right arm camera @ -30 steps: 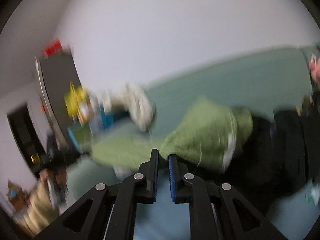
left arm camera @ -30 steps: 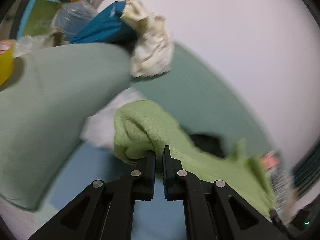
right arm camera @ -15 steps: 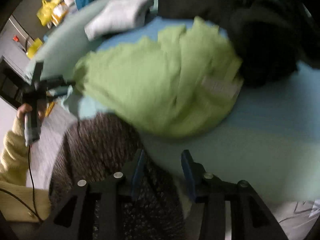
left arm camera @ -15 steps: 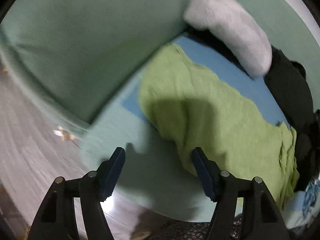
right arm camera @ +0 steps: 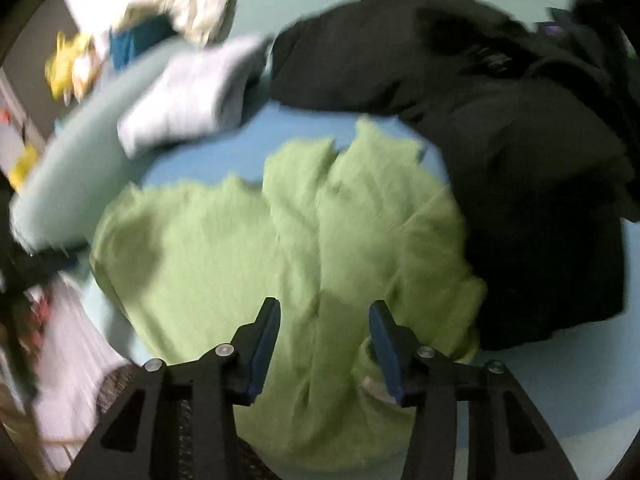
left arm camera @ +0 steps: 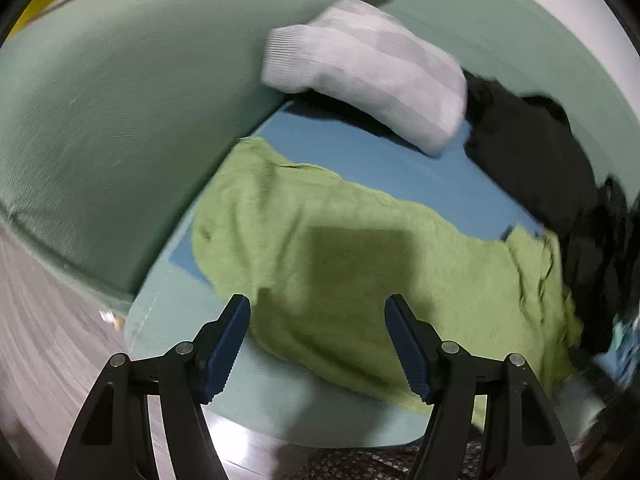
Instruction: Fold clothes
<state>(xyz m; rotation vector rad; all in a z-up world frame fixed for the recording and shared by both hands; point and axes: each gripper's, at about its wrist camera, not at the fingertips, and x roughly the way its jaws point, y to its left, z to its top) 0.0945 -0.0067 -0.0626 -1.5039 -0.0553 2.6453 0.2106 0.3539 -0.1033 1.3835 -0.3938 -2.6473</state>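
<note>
— Where is the garment?

— The green garment [left arm camera: 360, 256] lies spread and rumpled on the blue seat cover [left arm camera: 360, 152] of the sofa, its near edge reaching the front of the cushion. My left gripper [left arm camera: 318, 344] hangs just above that near edge, my jaws parted wide and holding nothing; whether the tips brush the cloth I cannot tell.

— And your other side?

— My right gripper [right arm camera: 324, 336] points down at the same green garment [right arm camera: 280, 240], near a pale label at its edge. My jaws there are opening, with cloth showing below the gap but nothing pinched between the pads.

— What lies around it?

— A folded pale grey garment [left arm camera: 368, 68] leans on the green armrest [left arm camera: 120, 100] behind. A heap of black clothes [right arm camera: 500, 120] sits beside the green one, touching its far side.
</note>
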